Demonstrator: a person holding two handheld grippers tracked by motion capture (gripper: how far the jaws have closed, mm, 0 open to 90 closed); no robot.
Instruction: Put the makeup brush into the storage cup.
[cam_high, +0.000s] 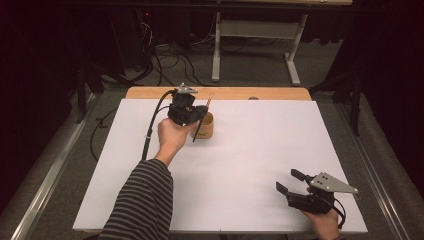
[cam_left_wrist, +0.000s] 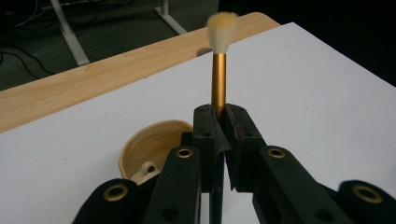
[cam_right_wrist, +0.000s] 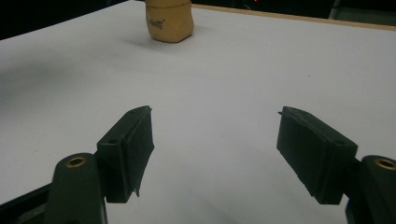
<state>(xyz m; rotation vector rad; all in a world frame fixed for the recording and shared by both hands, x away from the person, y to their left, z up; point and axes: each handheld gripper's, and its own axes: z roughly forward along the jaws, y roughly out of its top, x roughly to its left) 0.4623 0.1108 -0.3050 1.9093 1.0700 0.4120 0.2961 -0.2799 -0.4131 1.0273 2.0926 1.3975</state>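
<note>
A tan wooden cup (cam_high: 204, 126) stands on the white sheet (cam_high: 250, 150) at the far left-centre. My left gripper (cam_high: 186, 111) hovers just over the cup's left side, shut on a brush (cam_left_wrist: 218, 79) with a gold ferrule and pale bristles; the bristle end points away from the camera. The cup (cam_left_wrist: 152, 151) sits open-mouthed just below my left gripper (cam_left_wrist: 219, 116). Near the sheet's front right, my right gripper (cam_high: 289, 182) rests low and open, with nothing between its pads (cam_right_wrist: 130, 149). The cup (cam_right_wrist: 168, 21) shows far ahead of my right gripper (cam_right_wrist: 215, 149).
A wooden tabletop (cam_high: 225, 93) edges the sheet at the back. Behind it on the floor lie cables (cam_high: 170, 60) and a white table frame (cam_high: 255, 45). Metal rails (cam_high: 55, 165) run along both sides of the table.
</note>
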